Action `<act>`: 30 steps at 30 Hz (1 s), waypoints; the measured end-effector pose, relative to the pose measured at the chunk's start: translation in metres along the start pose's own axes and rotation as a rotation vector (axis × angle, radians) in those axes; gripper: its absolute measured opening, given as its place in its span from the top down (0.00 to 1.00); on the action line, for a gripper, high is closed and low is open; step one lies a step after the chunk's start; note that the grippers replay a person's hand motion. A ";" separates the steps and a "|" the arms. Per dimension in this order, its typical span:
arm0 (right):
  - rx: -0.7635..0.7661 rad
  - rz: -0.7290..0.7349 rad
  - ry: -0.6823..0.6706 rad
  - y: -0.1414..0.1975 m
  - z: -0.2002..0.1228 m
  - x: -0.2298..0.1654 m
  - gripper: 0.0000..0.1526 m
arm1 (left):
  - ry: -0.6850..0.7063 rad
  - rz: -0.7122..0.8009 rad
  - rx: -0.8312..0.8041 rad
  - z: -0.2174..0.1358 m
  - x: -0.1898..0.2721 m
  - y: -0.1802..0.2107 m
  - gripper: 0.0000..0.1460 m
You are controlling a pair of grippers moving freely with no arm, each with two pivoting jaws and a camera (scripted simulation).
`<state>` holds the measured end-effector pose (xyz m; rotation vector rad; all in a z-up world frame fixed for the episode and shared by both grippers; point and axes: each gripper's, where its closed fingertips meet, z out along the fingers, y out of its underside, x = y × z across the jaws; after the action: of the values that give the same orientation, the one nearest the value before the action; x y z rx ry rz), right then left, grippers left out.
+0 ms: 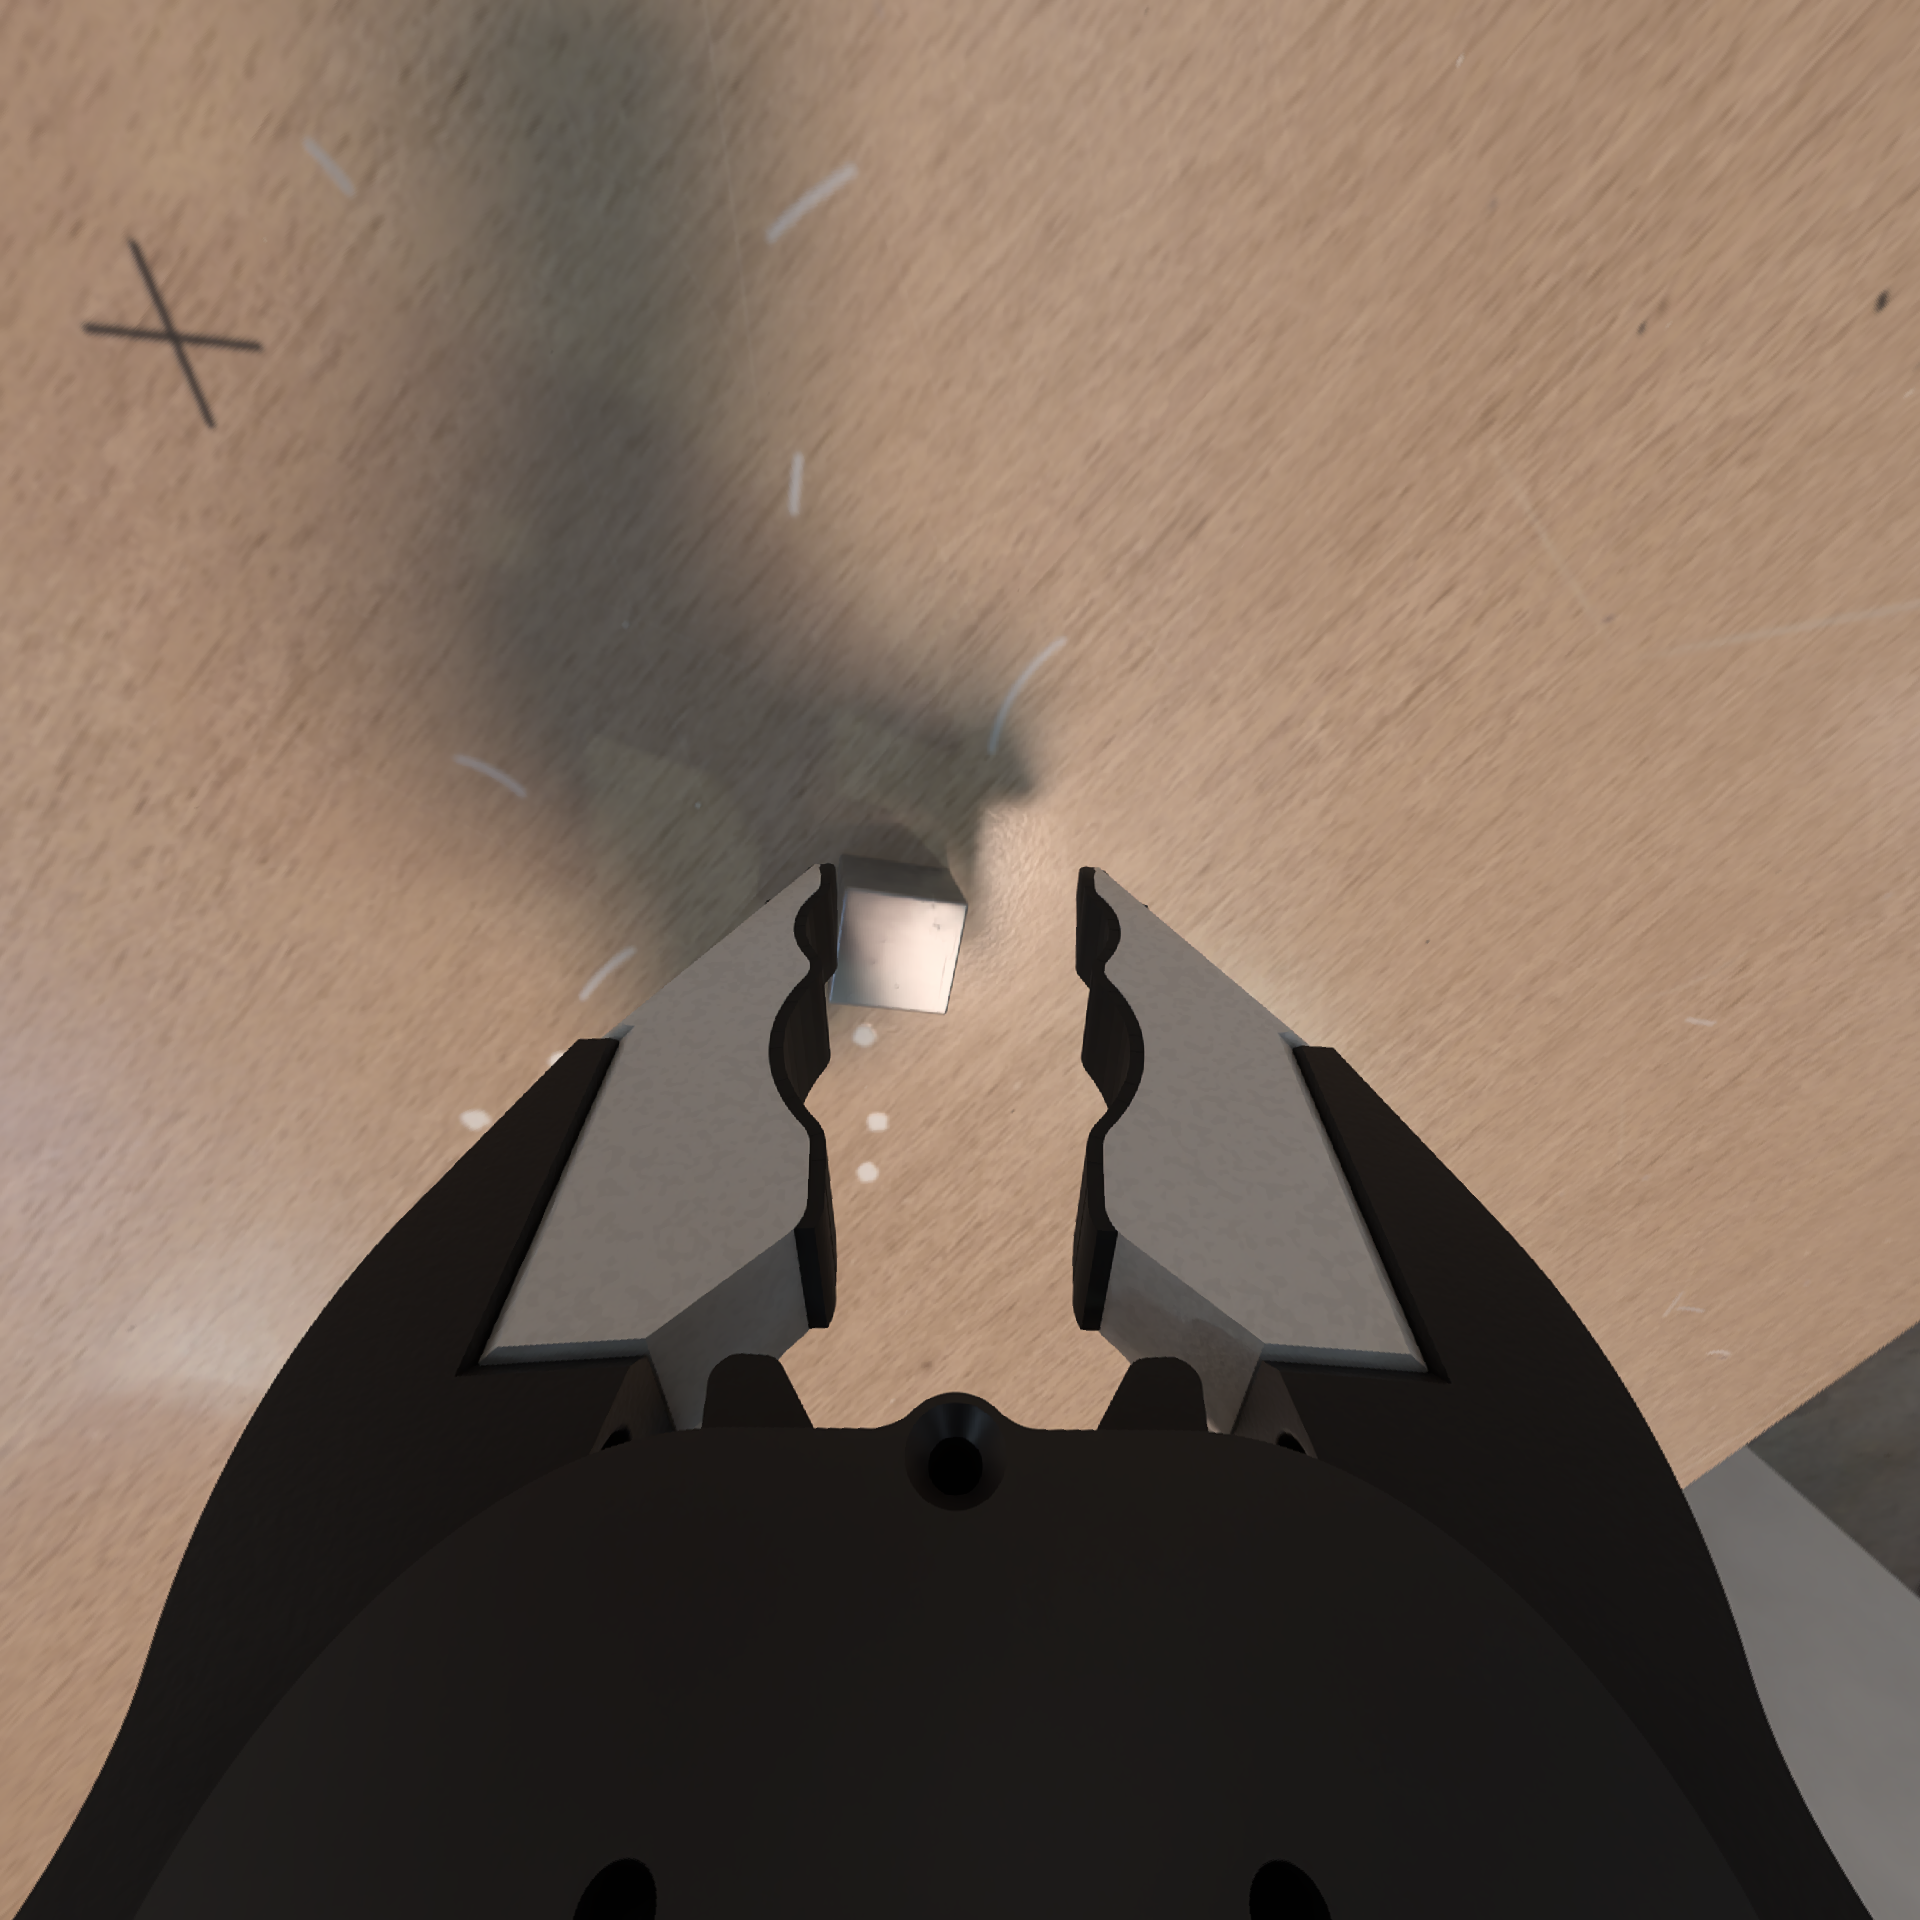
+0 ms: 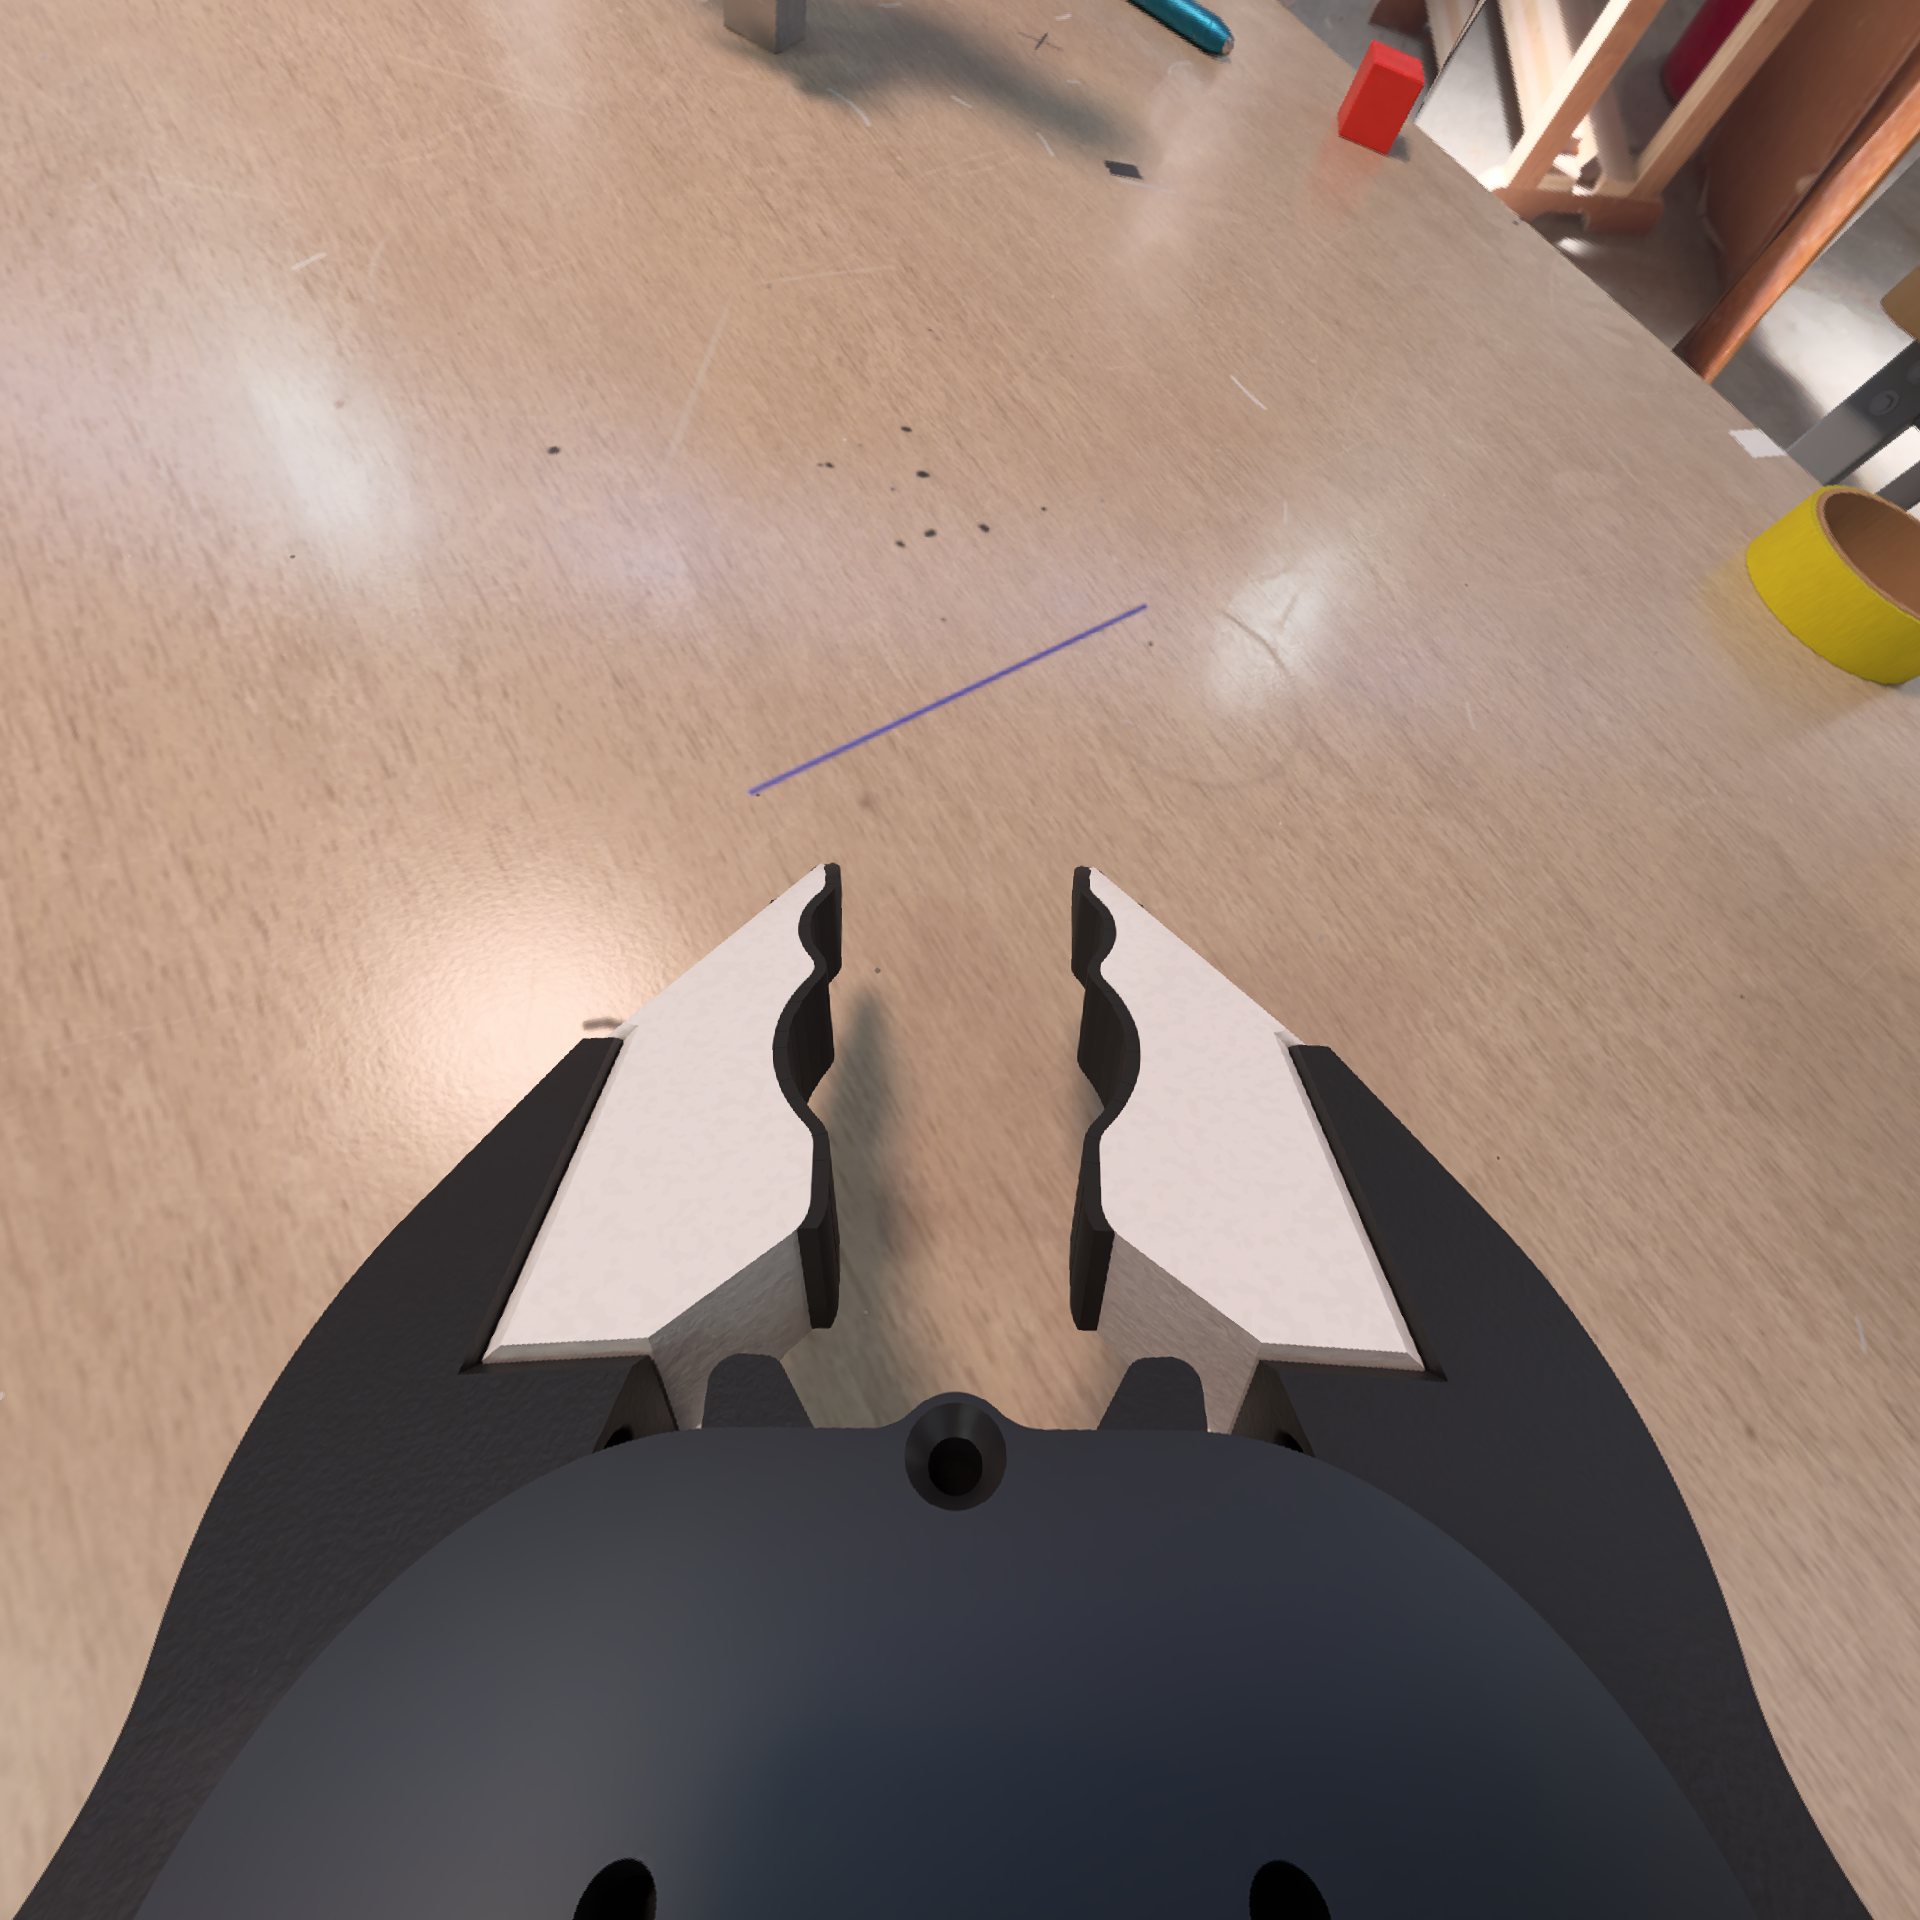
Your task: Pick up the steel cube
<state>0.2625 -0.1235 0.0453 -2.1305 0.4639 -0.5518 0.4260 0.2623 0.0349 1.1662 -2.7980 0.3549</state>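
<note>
In the left wrist view the small steel cube (image 1: 899,943) rests on the wooden table (image 1: 1455,468). It sits between the tips of my left gripper (image 1: 956,883), close against the left finger (image 1: 717,1039), with a gap to the right finger. The left gripper is open and low over the table, casting a dark shadow ahead. In the right wrist view my right gripper (image 2: 956,883) is open and empty above bare table. A grey metal block (image 2: 767,23) shows at the top edge, cut off by the frame.
A red block (image 2: 1380,94), a teal pen (image 2: 1184,21) and a yellow tape roll (image 2: 1839,597) lie near the table's right edge, with wooden furniture legs (image 2: 1787,229) beyond. A blue line (image 2: 945,698) is drawn ahead of the right gripper. The table edge (image 1: 1766,1423) is near the left gripper.
</note>
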 end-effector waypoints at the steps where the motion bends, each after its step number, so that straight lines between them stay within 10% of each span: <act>1: -0.001 -0.001 -0.001 0.000 0.000 0.000 0.71 | 0.013 -0.007 0.011 0.001 0.001 -0.002 0.69; 10: -0.006 -0.005 -0.006 0.001 0.000 -0.001 0.71 | 0.012 -0.093 0.009 0.002 0.001 -0.009 0.70; 16: 0.003 -0.011 0.013 -0.001 -0.003 0.001 0.72 | -0.205 -0.085 0.064 -0.011 -0.026 -0.022 0.99; 20: 0.009 -0.007 0.020 -0.001 -0.005 0.003 0.72 | -0.285 -0.078 0.136 -0.025 -0.038 -0.029 1.00; 30: 0.003 -0.001 0.007 0.001 -0.003 0.002 0.72 | -0.113 0.099 -0.128 -0.010 -0.014 0.022 0.61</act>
<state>0.2626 -0.1274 0.0467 -2.1264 0.4651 -0.5609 0.4206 0.2894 0.0380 1.0556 -2.9320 0.1184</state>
